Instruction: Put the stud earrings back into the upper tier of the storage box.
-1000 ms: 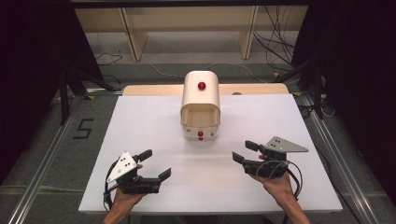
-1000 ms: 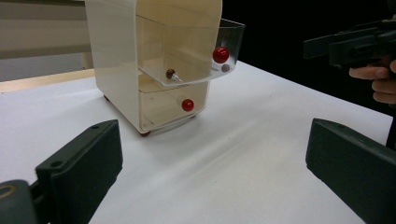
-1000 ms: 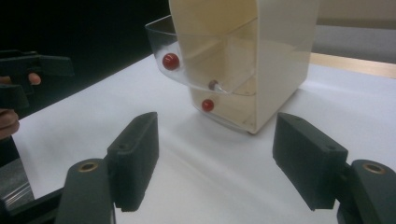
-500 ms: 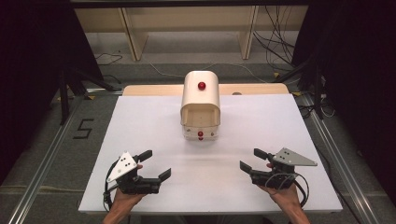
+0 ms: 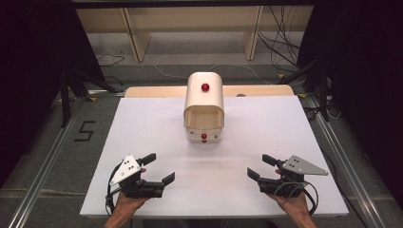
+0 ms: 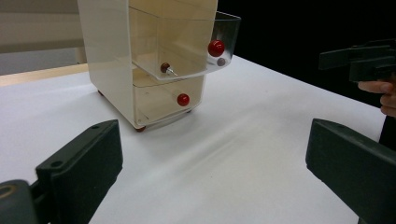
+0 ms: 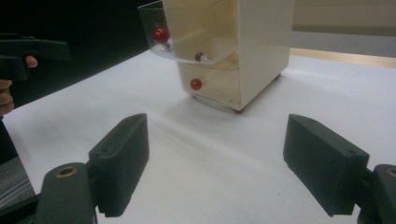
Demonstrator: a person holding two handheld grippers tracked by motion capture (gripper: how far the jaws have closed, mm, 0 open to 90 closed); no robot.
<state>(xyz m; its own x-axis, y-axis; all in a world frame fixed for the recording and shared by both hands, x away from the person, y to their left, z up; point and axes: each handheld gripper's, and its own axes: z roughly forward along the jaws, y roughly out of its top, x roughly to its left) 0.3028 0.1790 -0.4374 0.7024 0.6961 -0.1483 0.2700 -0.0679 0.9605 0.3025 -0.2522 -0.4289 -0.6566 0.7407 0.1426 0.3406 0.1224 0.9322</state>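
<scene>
2 open-jawed grippers, left gripper (image 5: 158,167), right gripper (image 5: 258,166)

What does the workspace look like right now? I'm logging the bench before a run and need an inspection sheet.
Surface: white table, bare around the box.
Job's things: cream box with red knobs, upper clear flap lifted.
Clutter: nothing seen.
Grippers: left gripper open, empty; right gripper open, empty; both near the front edge.
Cables: black cable trailing from the right gripper; loose wires on the floor behind.
Surroundings: wooden shelf legs, dark curtains, a "5" floor mark.
</scene>
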